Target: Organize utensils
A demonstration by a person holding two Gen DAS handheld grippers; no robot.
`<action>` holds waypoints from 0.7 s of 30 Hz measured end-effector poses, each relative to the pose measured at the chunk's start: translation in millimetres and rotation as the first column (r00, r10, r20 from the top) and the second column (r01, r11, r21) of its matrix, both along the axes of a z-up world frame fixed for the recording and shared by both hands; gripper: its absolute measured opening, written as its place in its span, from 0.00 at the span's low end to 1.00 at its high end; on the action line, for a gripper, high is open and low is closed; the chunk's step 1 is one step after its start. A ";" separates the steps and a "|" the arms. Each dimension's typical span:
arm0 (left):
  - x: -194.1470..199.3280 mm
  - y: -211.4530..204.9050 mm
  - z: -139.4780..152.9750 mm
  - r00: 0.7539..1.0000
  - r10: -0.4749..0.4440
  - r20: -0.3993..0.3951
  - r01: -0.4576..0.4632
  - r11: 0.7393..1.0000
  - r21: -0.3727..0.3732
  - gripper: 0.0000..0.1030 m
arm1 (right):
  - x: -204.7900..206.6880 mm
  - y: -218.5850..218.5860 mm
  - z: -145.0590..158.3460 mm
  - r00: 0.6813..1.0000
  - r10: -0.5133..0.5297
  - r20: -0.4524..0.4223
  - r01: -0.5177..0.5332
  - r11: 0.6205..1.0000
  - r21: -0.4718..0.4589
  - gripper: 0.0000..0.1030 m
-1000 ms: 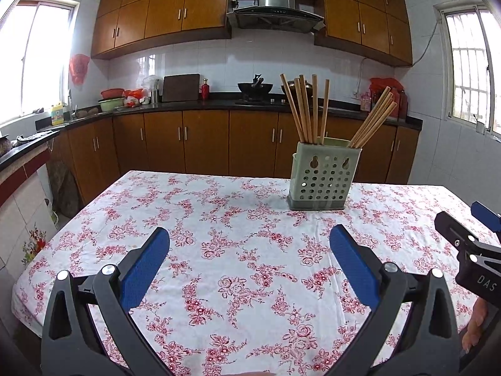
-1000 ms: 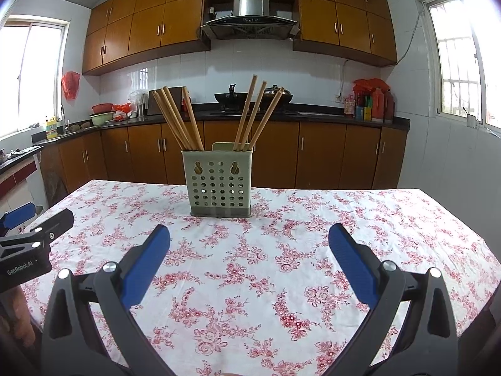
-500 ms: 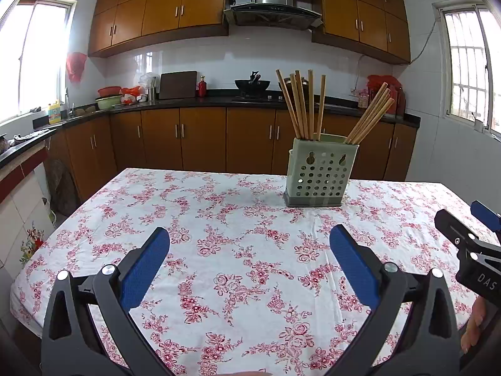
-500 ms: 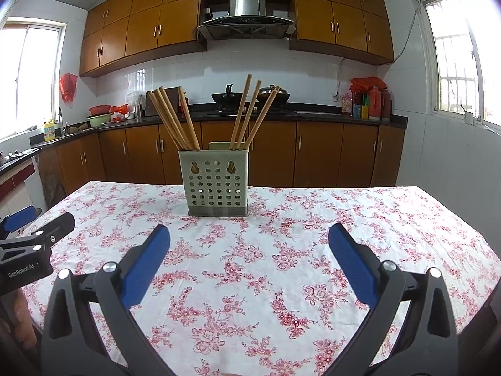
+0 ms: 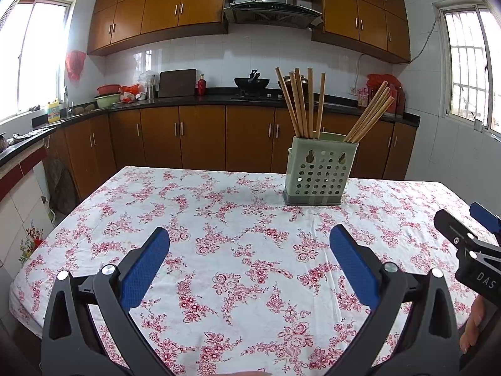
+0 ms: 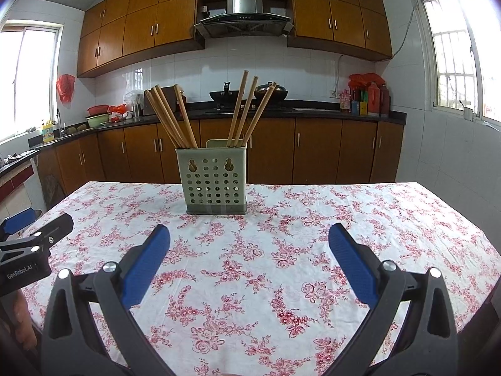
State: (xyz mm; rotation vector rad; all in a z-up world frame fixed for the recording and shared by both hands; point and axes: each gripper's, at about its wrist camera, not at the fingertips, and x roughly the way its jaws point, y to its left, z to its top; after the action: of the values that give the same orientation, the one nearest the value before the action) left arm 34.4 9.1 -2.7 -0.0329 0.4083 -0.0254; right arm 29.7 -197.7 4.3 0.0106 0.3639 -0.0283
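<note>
- Since the earlier frames: both views lifted and tilted a little; utensil holder point(image 5: 319, 172) lower in the left wrist view, nearer centre in the right wrist view. No change in holder contents.
- Utensil holder: standing upright on the tabletop point(image 5: 219, 250), toward the far edge, well apart from both tongs. Pale green plastic, box-shaped, front wall perforated with round holes plus two keyhole slots, darker base tray beneath.
- Chopsticks point(image 6: 175, 116): plain wood, slender, straight. Two bundles, one per compartment, leaning apart in a V. None visible lying loose on the tabletop.
- Left tongs point(image 5: 249, 263): released, blue textured pads spread wide, nothing between them. Hovering above the cloth.
- Right tongs point(image 6: 249, 260): likewise released and empty, pointed nearly straight at the holder.
- Step in hand, as judged: sorting apparently complete, both tongs drawn back; alternatively, start position before a reach. Not decidable from these views.
- Next move, if any: advance one tongs to a chopstick bundle, close on the shafts above the rim, lift vertically to avoid tipping the light holder.
- Tabletop covering: white cloth, red floral print, slightly creased.
- Beyond: wooden cabinets point(image 6: 313, 150).
</note>
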 end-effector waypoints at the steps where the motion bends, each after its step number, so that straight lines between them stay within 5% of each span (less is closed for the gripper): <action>1: -0.1 -0.3 0.0 1.000 -0.001 -0.001 0.001 1.000 0.001 0.98 | 0.2 0.2 -0.3 1.000 0.000 -0.001 0.000 1.000 0.000 0.96; 21: 0.2 0.0 0.1 1.000 -0.003 -0.001 0.003 1.000 0.002 0.98 | 0.9 0.3 -0.9 1.000 -0.006 -0.005 0.006 1.000 0.009 0.96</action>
State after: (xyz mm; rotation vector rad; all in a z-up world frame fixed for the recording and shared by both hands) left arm 34.6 9.1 -2.6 -0.0302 0.4097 -0.0277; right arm 30.6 -197.3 3.4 0.0202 0.3686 -0.0327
